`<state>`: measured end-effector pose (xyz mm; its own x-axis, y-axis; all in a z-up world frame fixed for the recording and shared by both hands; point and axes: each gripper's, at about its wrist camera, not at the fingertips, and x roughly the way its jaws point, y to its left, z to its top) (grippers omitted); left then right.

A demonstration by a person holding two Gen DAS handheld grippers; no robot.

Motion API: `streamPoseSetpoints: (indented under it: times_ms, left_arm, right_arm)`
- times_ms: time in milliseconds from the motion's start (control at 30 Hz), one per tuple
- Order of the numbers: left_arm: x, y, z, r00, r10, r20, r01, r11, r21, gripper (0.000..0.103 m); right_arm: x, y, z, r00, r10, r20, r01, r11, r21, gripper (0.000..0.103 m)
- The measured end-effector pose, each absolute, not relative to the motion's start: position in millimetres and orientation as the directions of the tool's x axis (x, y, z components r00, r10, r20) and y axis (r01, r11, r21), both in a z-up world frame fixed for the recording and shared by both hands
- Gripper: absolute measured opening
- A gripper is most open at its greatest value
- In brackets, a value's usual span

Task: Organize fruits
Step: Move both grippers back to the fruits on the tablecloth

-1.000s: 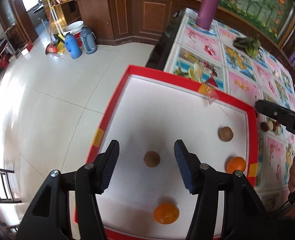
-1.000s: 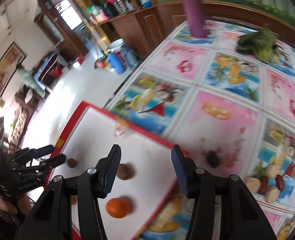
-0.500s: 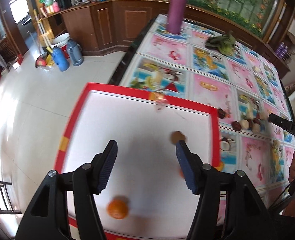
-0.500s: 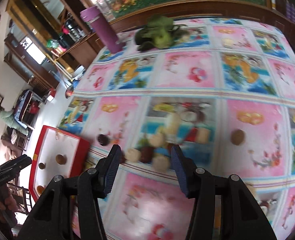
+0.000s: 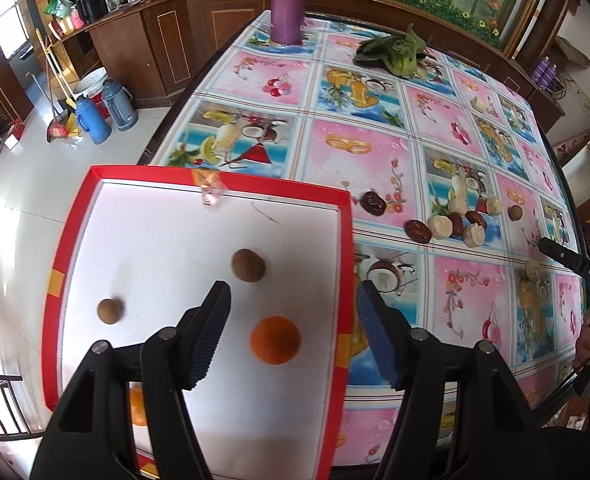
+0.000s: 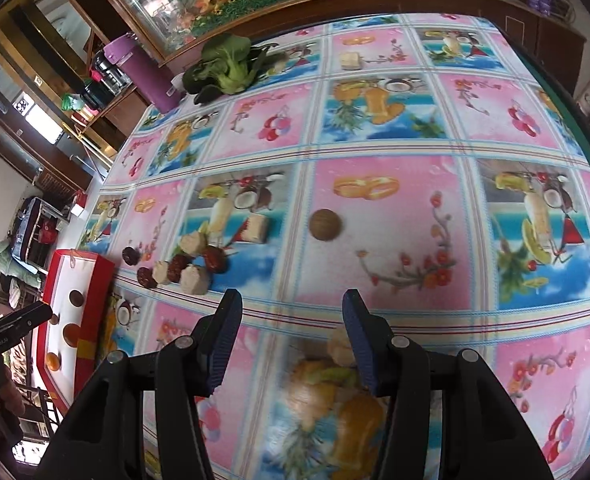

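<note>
Both tongs stand apart and empty: the left tongs [image 5: 293, 318] hover over the red-rimmed tray [image 5: 345, 240], where an orange [image 5: 275, 340] lies between the fingers. The right tongs [image 6: 291, 330] hang above the table [image 6: 375, 248], near a lone brown longan [image 6: 325, 224].

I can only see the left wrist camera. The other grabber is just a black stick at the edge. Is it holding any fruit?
Observer: No. The right gripper is open, with nothing between its fingers.
Child: What's closest to it?
Observer: A pale fruit chunk on the tablecloth, just beside the inner face of its right finger. It looks blurry.
Child: And the round brown one?
Observer: The brown fruit lies alone, roughly straight ahead of the open gap.
</note>
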<state>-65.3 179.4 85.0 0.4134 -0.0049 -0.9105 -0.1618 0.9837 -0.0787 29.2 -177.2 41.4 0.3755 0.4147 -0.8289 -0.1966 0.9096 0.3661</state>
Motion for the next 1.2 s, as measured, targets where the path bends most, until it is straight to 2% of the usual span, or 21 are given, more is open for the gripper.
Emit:
streamPoseSetpoints:
  times_ms: [533, 667, 900, 1200]
  left_arm:
    - [-64.7, 95.1, 68.1, 0.368, -0.101, -0.924, -0.036, 0.992, -0.122, 0.068]
    - [-75.6, 78.9, 66.1, 0.359, -0.116, -0.926, -0.01, 0.992, -0.128, 0.068]
    - [-91.8, 85.4, 69.3, 0.358, -0.095, -0.929, -0.037, 0.993, -0.116, 0.068]
    - [-117.1, 112.6, 82.2, 0.365, -0.054, -0.93, -0.069, 0.994, -0.085, 0.068]
  right_arm:
    - [40.0, -200.5, 36.8, 0.387, 0.348, -0.854, -0.19, 0.936, 0.295, 0.052]
    - [41.4, -194.2, 39.5, 0.375, 0.384, -0.844, -0.217, 0.921, 0.322, 0.052]
    - [38.5, -149.5, 49.3, 0.321, 0.464, -0.825, -0.345, 0.869, 0.354, 0.052]
    - [35.8, -73.8, 29.9, 0.256, 0.434, -0.864, -0.472, 0.836, 0.279, 0.051]
